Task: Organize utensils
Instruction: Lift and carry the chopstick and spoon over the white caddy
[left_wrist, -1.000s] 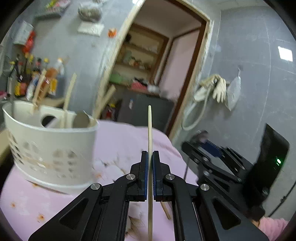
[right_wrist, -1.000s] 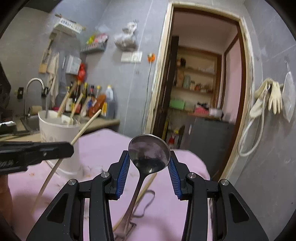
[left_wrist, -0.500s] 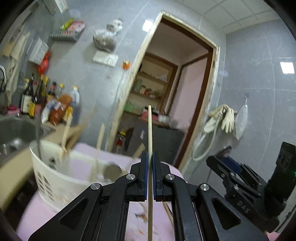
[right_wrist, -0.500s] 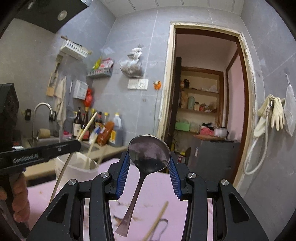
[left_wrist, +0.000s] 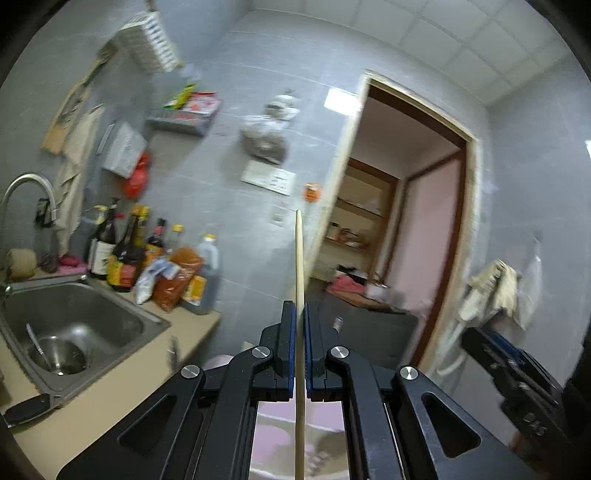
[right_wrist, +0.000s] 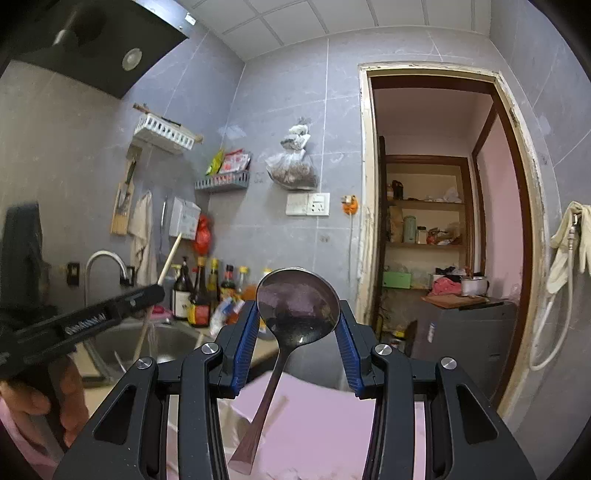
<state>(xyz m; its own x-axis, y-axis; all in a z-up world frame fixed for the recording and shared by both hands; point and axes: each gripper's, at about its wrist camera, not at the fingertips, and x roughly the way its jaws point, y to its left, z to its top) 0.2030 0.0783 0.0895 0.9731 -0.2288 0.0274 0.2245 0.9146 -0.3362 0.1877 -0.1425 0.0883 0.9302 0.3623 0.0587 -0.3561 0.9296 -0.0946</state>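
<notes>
**Inspector A:** Left gripper (left_wrist: 300, 328): jaws pressed together on a single wooden chopstick (left_wrist: 299, 258), gripped partway along so that it stands upright with its tip well above the pads. I judge this grip keeps the stick steady for a downward drop into a holder.

**Inspector B:** Noted. Right gripper (right_wrist: 297, 332): jaws part-spread, pinching the metal spoon (right_wrist: 295, 306) across its bowl, handle hanging down and to the left. Holding by the bowl leaves the handle free to go in first, in my view.

**Inspector A:** Both utensils are carried in the air; neither rests on anything. The sink (left_wrist: 44, 295) lies lower left, with bottles (left_wrist: 125, 258) beside it on the counter.

**Inspector B:** No utensil holder appears in either view. The pink tablecloth (right_wrist: 314, 424) shows below the right gripper. Placement not yet done.
</notes>
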